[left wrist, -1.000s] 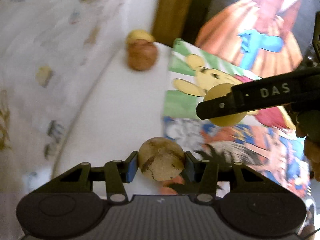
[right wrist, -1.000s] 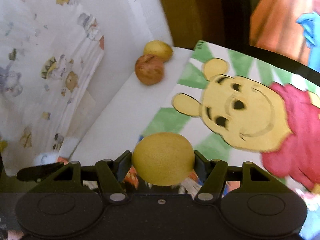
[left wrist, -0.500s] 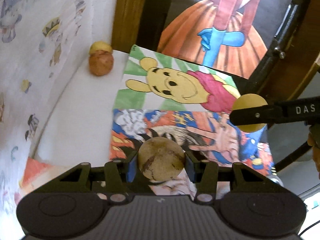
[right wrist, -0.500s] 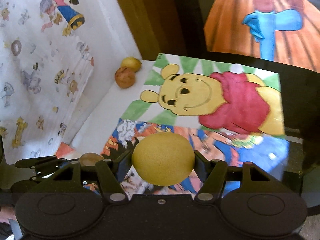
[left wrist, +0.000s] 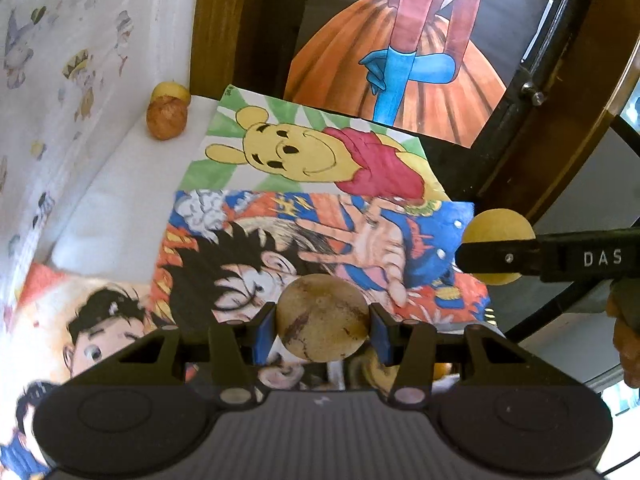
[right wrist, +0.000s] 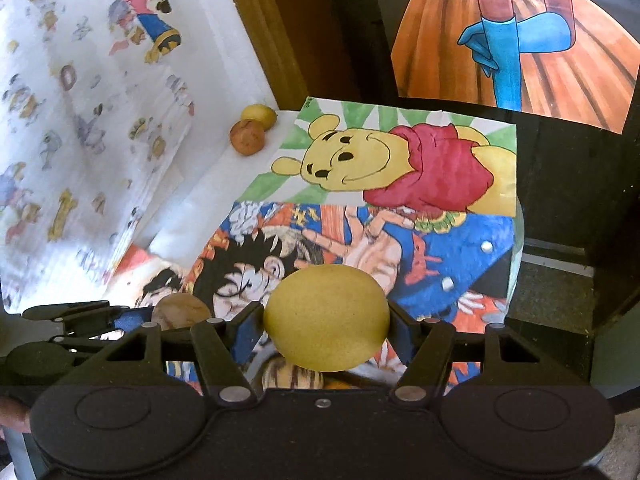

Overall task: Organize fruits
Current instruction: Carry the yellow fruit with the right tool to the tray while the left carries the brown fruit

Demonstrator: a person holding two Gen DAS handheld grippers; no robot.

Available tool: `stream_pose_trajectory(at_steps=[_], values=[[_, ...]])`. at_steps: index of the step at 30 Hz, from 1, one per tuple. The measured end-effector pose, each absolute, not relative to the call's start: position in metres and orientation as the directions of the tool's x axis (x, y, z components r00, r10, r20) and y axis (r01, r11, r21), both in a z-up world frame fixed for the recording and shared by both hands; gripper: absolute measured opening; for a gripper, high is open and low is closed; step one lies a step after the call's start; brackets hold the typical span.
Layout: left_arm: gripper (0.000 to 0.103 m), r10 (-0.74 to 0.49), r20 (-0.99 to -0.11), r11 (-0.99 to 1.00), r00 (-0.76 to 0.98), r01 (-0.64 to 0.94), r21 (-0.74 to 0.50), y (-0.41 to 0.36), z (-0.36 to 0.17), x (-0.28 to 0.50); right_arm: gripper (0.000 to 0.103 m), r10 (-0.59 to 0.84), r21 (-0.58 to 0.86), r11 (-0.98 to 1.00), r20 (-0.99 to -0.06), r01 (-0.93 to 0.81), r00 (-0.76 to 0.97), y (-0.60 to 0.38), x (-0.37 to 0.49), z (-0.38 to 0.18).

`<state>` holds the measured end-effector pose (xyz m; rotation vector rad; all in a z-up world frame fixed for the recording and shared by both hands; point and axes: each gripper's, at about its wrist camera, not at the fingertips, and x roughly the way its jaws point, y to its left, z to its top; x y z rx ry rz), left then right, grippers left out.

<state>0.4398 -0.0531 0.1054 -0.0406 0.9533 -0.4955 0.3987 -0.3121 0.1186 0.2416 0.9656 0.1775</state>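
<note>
Both tools have pulled back from the corner fruits [left wrist: 166, 114], left tool [left wrist: 323, 330] clamping a brown fruit [left wrist: 323, 317], right tool [right wrist: 326, 324] a yellow fruit [right wrist: 326, 317], carried for sorting.

Left claw [left wrist: 323, 326] grips a brown fruit [left wrist: 322, 317] above cartoon drawings [left wrist: 304, 216].

a bear drawing [right wrist: 384, 164] lies beside an overlapping comic poster [right wrist: 440, 256], with patterned white cloth [right wrist: 80, 140] at left.
</note>
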Motion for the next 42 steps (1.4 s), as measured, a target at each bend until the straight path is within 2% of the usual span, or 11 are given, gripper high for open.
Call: stream_pose_trajectory(at_steps=[22, 42], values=[[0.053, -0.293, -0.805, 0.955, 0.516, 0.202, -0.218, -0.078, 0.108, 0.335, 0.067, 0.359, 0.308, 0.933, -0.79, -0.184, 0.497, -0.34, 0.329, 0.11], [0.053, -0.254, -0.833, 0.966, 0.492, 0.171, -0.193, -0.099, 0.102, 0.281, 0.067, 0.399, 0.343, 0.917, -0.804, -0.205, 0.44, -0.348, 0.285, 0.093]])
